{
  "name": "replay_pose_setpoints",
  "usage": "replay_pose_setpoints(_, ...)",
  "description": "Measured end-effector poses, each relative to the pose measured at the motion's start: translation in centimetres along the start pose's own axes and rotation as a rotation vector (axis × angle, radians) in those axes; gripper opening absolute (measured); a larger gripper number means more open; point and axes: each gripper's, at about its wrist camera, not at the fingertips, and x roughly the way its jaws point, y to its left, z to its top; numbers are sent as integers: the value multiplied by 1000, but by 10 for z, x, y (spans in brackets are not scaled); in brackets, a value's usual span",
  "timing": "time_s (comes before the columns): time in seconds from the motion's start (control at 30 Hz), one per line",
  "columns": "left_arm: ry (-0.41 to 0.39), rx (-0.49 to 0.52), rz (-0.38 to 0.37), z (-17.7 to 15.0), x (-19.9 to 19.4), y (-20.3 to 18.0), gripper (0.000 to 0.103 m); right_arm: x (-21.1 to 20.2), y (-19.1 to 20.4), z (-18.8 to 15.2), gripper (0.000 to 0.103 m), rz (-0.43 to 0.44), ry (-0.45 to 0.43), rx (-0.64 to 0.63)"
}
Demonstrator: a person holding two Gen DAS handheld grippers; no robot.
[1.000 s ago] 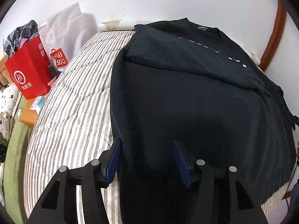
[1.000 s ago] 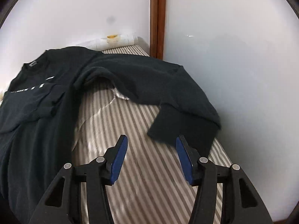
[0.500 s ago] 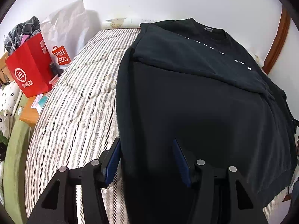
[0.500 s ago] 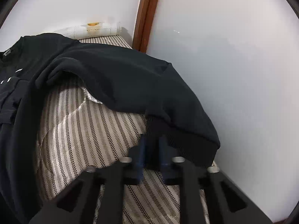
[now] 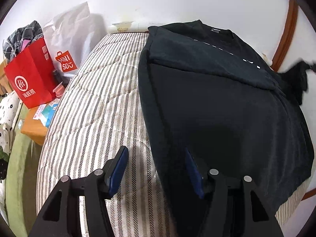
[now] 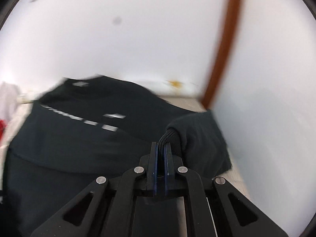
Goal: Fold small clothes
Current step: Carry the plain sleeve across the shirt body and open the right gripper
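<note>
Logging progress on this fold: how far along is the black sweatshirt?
Done: one sleeve lies folded across the black sweatshirt. In hand: the right tool is shut on the other sleeve's cuff, lifted off the striped bed. Left: laying it across, then folding the body; the left tool is open.

striped mattress (image 5: 102, 106) lies bare leftward; red bag (image 5: 29, 79) borders it.

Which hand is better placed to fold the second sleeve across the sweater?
Right. Its tool is shut on the sleeve cuff, lifted over the sweater. The left tool is open at the sweater's bottom edge, gripping nothing, far from that sleeve.
</note>
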Motion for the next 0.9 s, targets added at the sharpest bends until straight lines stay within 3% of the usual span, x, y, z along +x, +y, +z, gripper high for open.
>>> replay_pose_setpoints(0.2,-35,14,-20,-6,-8,5,56,-5,127,29,5,179,-28,-106)
replay_pose_setpoints(0.33,-56,16,2,-9,-7,5,56,3,182,39,5,287,1,-127)
replay_pose_setpoints(0.5,-66,6,-31,-11,-5,4,56,1,247,49,5,392,3,-195)
replay_pose_setpoints(0.7,-65,25,-20,-10,1,-1,56,8,299,58,5,533,6,-199)
replay_pose_setpoints(0.9,-65,24,-26,-9,2,-3,56,25,315,51,15,564,48,-209)
